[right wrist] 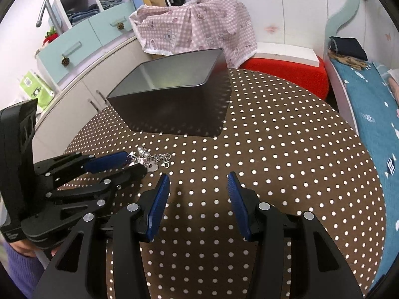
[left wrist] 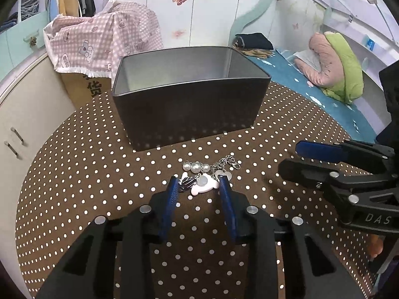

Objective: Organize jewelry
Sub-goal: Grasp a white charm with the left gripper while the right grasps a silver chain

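Observation:
A small heap of jewelry [left wrist: 208, 174] lies on the polka-dot table: three pearls, a silver chain with a heart tag, and a white charm. It also shows in the right wrist view [right wrist: 152, 160]. My left gripper [left wrist: 199, 183] is open, its blue pads on either side of the near end of the heap, low over the table. My right gripper [right wrist: 198, 180] is open and empty, over bare cloth to the right of the heap. A dark open metal box [left wrist: 184, 104] stands behind the jewelry, and I see nothing in it.
The round table has a brown white-dotted cloth [right wrist: 274, 149]. A pink checked cloth [left wrist: 104, 39] covers a carton behind the box. A bed with a blue sheet [left wrist: 311, 87] lies to the right, cabinets [right wrist: 82, 39] to the left.

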{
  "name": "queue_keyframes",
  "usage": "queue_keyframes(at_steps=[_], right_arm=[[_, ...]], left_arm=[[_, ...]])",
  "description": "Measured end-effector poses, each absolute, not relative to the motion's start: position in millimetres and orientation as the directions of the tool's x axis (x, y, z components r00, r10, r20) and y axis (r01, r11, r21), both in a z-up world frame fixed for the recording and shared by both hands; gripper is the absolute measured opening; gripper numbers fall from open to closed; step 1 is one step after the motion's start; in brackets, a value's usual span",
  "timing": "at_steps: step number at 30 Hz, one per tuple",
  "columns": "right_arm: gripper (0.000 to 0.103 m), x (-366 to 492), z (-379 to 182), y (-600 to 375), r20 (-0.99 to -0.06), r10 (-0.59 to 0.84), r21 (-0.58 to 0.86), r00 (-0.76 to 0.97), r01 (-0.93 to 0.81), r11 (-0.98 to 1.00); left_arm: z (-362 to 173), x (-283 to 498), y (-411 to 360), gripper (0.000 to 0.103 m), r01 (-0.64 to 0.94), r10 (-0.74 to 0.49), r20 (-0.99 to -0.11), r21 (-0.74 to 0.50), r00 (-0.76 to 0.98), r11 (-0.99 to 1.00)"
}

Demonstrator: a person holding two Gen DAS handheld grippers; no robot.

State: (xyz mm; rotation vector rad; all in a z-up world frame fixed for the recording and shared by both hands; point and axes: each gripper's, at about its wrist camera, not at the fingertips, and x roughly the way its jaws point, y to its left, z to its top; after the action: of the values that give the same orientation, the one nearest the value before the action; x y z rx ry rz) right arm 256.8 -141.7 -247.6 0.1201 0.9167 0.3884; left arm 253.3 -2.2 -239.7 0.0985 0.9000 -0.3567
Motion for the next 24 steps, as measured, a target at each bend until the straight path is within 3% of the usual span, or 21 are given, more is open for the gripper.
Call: queue_keyframes(at_steps=[5, 7, 8, 12, 20, 24], right_arm=[[0.048, 257.8, -248.9, -125.8, -0.758, 0.371, 0.243, 0.537, -0.295, 0.924], [0.048, 259.5, -249.3, -117.3, -0.762, 0.364, 0.230, 0.536, -0.302, 0.925], [0.048, 259.8, -249.1, -113.2, -0.762, 0.364, 0.227, 0.536, -0.305, 0.925], [0.048, 265.6, -250.6, -94.3, -0.768, 0.356, 0.199, 0.533, -0.329, 0.923], [0.048, 276.9, -254.7, -73.2, -0.778, 0.321, 0.134, 0.540, -0.357, 0.925], [0.047, 282.9, -255.9, -61.1, -0.784, 0.281, 0.063, 0.553, -0.380, 0.923]], left_arm=[[-236.4, 247.6, 7.7, 0.027, 0.337, -0.280, -0.770, -0.090, 0.573, 0.937], [-232.9, 246.1, 14.8, 0.016, 0.330, -0.292, -0.764, -0.109, 0.575, 0.938], [-233.0, 245.5, 17.9, 0.004, 0.325, -0.289, -0.768, -0.111, 0.572, 0.939], [-239.5, 245.6, 31.4, 0.003, 0.296, -0.264, -0.783, -0.107, 0.563, 0.949], [-236.1, 242.6, 43.3, 0.005, 0.300, -0.332, -0.755, -0.187, 0.565, 0.936], [-235.2, 242.7, 39.3, 0.017, 0.309, -0.331, -0.749, -0.176, 0.573, 0.934]])
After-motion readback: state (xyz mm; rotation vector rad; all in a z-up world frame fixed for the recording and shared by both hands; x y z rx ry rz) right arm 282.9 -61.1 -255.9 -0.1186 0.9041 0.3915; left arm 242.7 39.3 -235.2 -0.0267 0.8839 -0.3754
